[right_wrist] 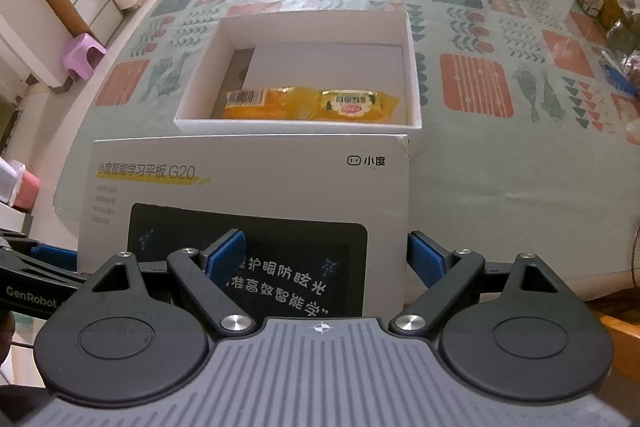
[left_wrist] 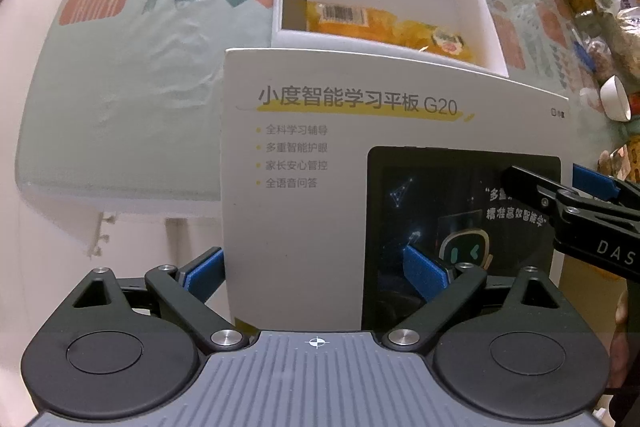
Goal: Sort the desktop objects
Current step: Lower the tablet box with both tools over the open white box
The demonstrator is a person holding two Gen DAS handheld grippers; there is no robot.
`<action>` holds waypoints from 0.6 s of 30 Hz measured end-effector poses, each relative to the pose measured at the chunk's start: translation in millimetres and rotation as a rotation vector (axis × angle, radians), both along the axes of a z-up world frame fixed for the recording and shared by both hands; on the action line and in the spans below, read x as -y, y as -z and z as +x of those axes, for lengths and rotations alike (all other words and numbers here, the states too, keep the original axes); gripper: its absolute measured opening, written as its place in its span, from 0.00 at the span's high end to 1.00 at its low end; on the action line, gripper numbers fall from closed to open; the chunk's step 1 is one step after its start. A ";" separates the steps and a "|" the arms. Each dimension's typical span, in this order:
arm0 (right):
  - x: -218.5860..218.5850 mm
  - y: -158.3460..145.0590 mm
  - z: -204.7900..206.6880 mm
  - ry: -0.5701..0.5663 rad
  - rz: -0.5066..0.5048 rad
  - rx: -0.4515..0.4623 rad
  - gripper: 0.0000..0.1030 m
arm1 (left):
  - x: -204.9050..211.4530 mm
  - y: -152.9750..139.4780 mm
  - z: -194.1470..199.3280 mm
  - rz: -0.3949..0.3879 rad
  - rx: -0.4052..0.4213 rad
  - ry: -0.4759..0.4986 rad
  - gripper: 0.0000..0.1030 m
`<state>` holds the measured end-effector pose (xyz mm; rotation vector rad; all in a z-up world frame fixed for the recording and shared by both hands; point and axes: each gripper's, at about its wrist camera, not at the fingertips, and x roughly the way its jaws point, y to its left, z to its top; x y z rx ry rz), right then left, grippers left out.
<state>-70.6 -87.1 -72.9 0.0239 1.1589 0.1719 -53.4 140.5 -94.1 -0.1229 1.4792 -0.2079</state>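
A white box lid [left_wrist: 320, 163] [right_wrist: 256, 179], printed with a tablet picture and "G20", hangs above the table's near edge. My left gripper [left_wrist: 316, 273] is shut on the lid's left part, one blue pad on each face. My right gripper [right_wrist: 326, 259] is shut on the lid's right part the same way. Beyond the lid lies the open white box base [left_wrist: 490, 27] [right_wrist: 200, 75] on the table. In it are a yellow snack packet [left_wrist: 384, 25] [right_wrist: 308, 103] and a white insert [right_wrist: 328, 67]. The right gripper's fingers [left_wrist: 560, 195] show in the left wrist view.
The round table [right_wrist: 500, 163] has a patterned cloth under clear film. Bags, jars and a small white cup [left_wrist: 614, 97] crowd its right side [right_wrist: 612, 7]. A chair stands behind the table, and a purple stool [right_wrist: 82, 55] and cabinets stand on the left.
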 end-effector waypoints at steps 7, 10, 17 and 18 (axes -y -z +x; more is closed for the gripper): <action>7.5 -13.1 20.5 0.002 0.004 0.048 0.00 | 10.1 -12.3 22.8 0.010 0.045 0.015 0.08; 10.7 -16.7 34.5 -0.004 0.016 0.066 0.00 | 13.9 -18.1 36.6 0.025 0.064 0.009 0.08; 18.2 -18.7 73.5 -0.013 0.049 0.081 0.00 | 23.1 -26.9 74.0 0.055 0.089 -0.004 0.08; 20.1 -18.3 79.6 -0.011 0.056 0.080 0.00 | 24.1 -28.4 78.6 0.060 0.094 -0.003 0.08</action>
